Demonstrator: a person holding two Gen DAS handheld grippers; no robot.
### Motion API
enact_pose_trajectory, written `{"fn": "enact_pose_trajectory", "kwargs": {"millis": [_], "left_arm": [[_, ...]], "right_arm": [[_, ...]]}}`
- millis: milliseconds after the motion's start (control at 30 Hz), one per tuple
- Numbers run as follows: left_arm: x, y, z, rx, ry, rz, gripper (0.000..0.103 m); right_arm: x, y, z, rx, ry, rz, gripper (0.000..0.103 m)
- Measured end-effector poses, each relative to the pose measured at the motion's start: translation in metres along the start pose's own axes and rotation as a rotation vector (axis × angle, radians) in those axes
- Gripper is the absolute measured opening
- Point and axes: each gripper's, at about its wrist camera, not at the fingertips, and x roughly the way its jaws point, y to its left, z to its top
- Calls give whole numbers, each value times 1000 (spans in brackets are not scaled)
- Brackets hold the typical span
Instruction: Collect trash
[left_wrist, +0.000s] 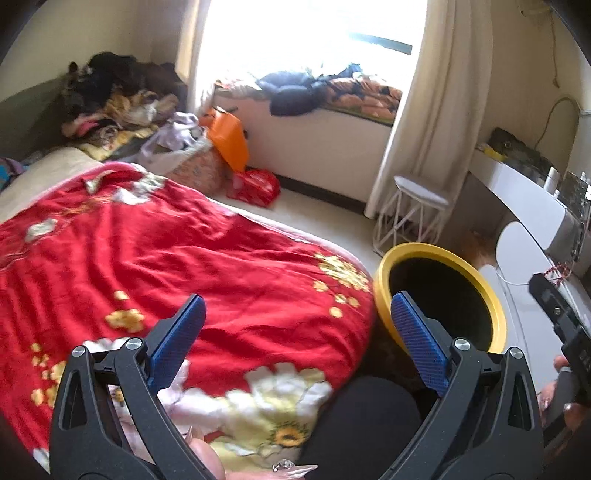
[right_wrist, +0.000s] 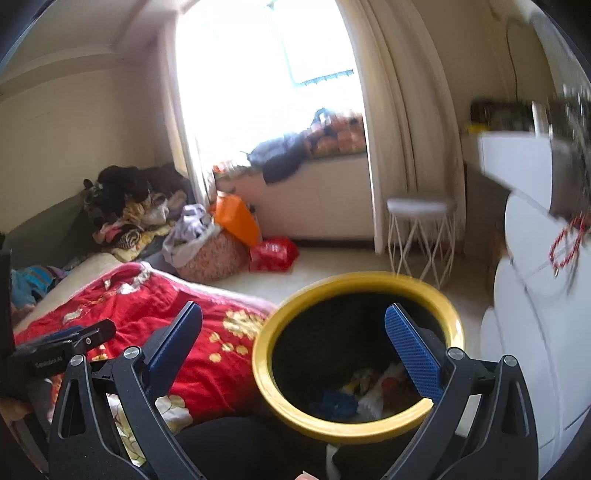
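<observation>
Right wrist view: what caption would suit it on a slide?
Open right gripper poised over a yellow-rimmed bin holding scraps.

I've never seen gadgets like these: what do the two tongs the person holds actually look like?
Both look alike. The left tongs and right tongs each have two matte black plastic arms with triangular cut-outs and silver round pivot bolts, ending in flat blue pads with a fine dotted grip texture. No cables show; a small white label is unreadable.

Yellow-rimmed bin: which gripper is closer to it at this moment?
Right. The right gripper hangs open just above the bin, its right finger over the opening. The left gripper is open too, farther left over the red blanket, beside the bin.
</observation>
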Motion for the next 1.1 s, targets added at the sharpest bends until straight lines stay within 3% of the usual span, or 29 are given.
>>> {"fn": "enact_pose_trajectory", "kwargs": {"millis": [167, 433, 1100], "left_arm": [[-21, 6, -9, 28, -54, 57, 92], [-47, 10, -27, 32, -128, 36, 92], [-53, 11, -31, 35, -146, 18, 92]], "right_arm": [[-25, 20, -5, -62, -104, -8, 97], [-48, 30, -9, -76, -195, -20, 97], [-45, 26, -13, -49, -179, -35, 97]]}}
